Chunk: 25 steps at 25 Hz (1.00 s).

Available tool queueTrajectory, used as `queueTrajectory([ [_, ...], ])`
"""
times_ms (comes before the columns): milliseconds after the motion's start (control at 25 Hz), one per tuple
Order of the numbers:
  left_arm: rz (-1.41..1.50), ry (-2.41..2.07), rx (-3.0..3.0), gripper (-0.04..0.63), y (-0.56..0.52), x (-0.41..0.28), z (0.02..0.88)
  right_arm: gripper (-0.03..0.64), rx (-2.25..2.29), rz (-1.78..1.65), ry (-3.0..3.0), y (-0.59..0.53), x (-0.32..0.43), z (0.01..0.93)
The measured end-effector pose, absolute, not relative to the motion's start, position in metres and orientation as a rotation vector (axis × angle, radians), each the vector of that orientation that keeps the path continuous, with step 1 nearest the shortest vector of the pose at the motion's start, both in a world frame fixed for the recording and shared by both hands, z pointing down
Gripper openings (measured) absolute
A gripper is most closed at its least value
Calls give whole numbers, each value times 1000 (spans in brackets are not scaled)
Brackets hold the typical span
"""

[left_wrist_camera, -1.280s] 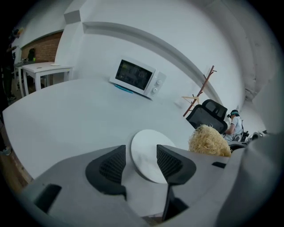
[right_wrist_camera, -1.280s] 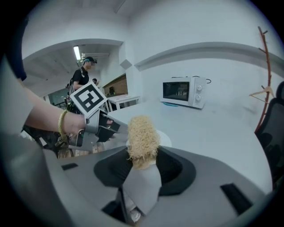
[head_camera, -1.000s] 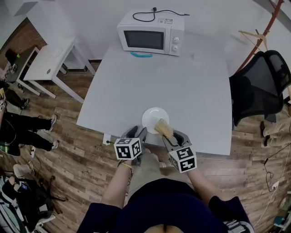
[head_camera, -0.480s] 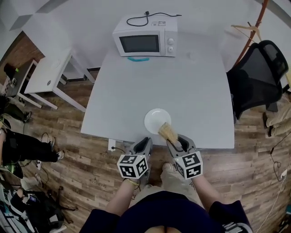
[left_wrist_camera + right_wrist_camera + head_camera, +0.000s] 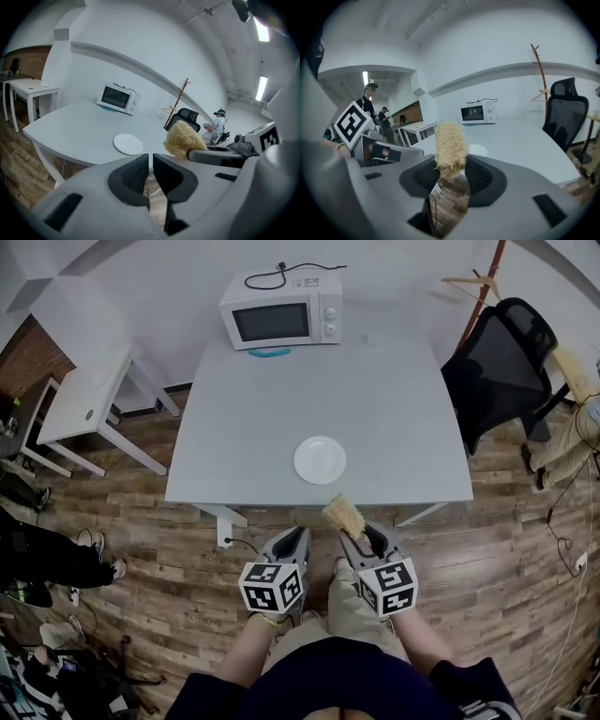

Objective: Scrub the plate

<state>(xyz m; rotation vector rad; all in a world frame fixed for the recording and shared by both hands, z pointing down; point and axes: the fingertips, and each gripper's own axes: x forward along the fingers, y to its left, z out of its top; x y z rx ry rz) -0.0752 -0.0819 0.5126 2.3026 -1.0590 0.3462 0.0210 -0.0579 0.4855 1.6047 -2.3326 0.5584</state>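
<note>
The white plate (image 5: 320, 459) lies flat near the front edge of the white table (image 5: 394, 427), with nothing on it; it also shows in the left gripper view (image 5: 128, 143). Both grippers hang over the wooden floor, short of the table's edge and apart from the plate. My left gripper (image 5: 294, 536) is closing, its jaws (image 5: 150, 157) almost together with nothing between them. My right gripper (image 5: 355, 537) is shut on a straw-coloured fibre scrubber (image 5: 342, 515), which sticks up past the pads (image 5: 451, 147).
A white microwave (image 5: 279, 309) stands at the table's far edge with a teal object (image 5: 269, 352) in front of it. A black office chair (image 5: 497, 362) is at the right, a small white side table (image 5: 84, 413) at the left. People stand in the background (image 5: 370, 101).
Both grippers have drawn back from the plate and off the table toward the person. The left gripper's jaws have come together. The scrubber stays in the right gripper.
</note>
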Motion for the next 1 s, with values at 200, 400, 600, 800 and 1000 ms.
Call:
queueTrajectory([
  [200, 363, -1036, 2364, 38, -44, -89, 502, 163, 1635, 537, -2342, -15, -1, 472],
  [400, 354, -1013, 2389, 38, -9, -104, 492, 163, 1648, 524, -2357, 22, -22, 465],
  [600, 346, -1014, 2407, 38, 18, -121, 484, 163, 1643, 495, -2381, 51, -43, 458],
  [800, 326, -1009, 2406, 38, 36, -128, 482, 163, 1646, 460, -2395, 67, -54, 452],
  [1000, 311, -993, 2427, 38, 41, -127, 475, 161, 1679, 427, -2389, 72, -57, 444],
])
